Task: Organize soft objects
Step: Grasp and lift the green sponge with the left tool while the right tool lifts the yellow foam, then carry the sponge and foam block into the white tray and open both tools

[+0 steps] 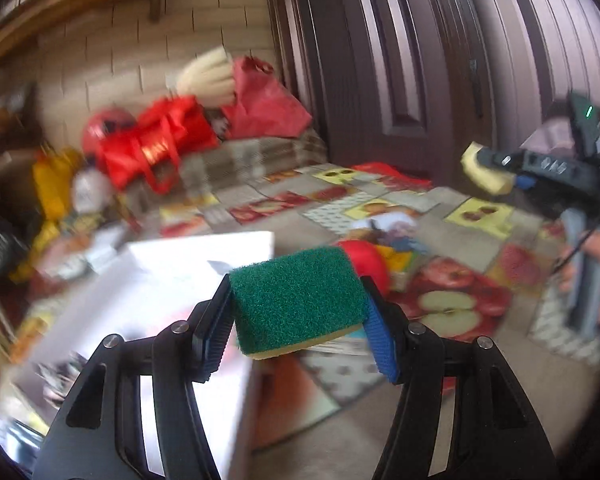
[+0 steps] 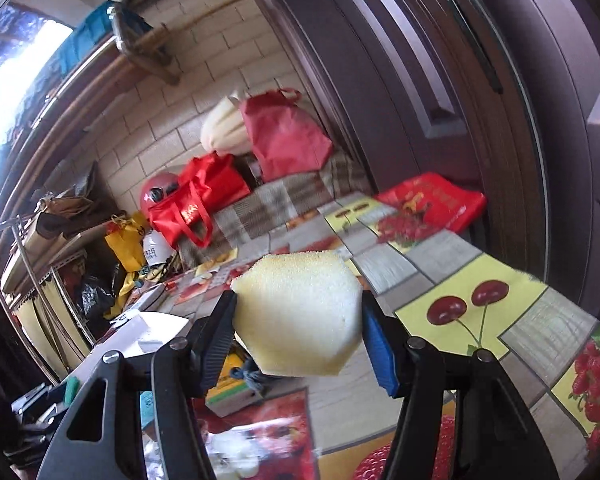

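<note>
two grippers each hold a sponge above the fruit-print tablecloth (image 2: 452, 248). on the left, a white box (image 1: 204, 272) sits near the cloth's left edge; what is in it cannot be told through the blur. the left gripper (image 1: 300, 316) has its fingers pinched on a green-topped sponge (image 1: 296, 296), raised over the box's right side. a red ball (image 1: 366, 260) lies just beyond. to the right, the right gripper (image 2: 298, 320) clamps a pale yellow sponge (image 2: 296, 312) in the air. red bags (image 2: 198, 200) stand at the far edge.
</note>
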Available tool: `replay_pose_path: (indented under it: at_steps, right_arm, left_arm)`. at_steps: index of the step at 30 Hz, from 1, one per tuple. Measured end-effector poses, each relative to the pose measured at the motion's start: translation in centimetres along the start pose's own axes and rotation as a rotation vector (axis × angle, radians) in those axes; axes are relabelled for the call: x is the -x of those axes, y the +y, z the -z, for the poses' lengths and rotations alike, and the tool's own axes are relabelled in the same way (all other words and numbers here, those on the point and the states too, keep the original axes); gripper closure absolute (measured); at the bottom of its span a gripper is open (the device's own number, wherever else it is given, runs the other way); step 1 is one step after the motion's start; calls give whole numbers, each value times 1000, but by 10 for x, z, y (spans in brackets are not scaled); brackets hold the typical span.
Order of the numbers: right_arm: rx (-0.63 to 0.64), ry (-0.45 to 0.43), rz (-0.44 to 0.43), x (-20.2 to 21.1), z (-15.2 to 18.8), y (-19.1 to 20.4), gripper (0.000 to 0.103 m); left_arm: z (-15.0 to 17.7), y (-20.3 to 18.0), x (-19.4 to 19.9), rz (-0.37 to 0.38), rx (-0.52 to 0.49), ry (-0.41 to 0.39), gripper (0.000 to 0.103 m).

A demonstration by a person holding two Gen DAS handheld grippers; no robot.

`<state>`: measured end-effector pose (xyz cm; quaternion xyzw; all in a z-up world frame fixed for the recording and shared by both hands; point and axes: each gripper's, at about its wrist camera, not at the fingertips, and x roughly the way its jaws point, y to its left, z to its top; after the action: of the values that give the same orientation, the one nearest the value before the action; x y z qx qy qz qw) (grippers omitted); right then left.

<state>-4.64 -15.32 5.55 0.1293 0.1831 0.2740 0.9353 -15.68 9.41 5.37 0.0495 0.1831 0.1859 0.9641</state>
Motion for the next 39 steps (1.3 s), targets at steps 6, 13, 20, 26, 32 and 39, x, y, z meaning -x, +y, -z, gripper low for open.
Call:
replay_pose_path:
  at_steps: [6,13,20,26,32,39]
  right_arm:
    - [119,-6,-46,1,7,37,42]
    - [254,-23,-65,1,14,67,42]
    - [285,7,-95,-5,22,82,42]
    - [321,21,-117,-7,28,96,42]
    - [344,42,-151,-11,34,110,42]
    - [395,75,-211,-15,47,140,42]
  left_arm:
    - [3,14,4,5,43,-31,43]
    - [4,22,2,20,88,-26,43]
    - [6,30,4,14,129,-33,43]
    - [6,32,3,16,130,-28,43]
    - [8,40,6,-6,125,-25,43]
    - [16,63,12,-58,160,-24,43]
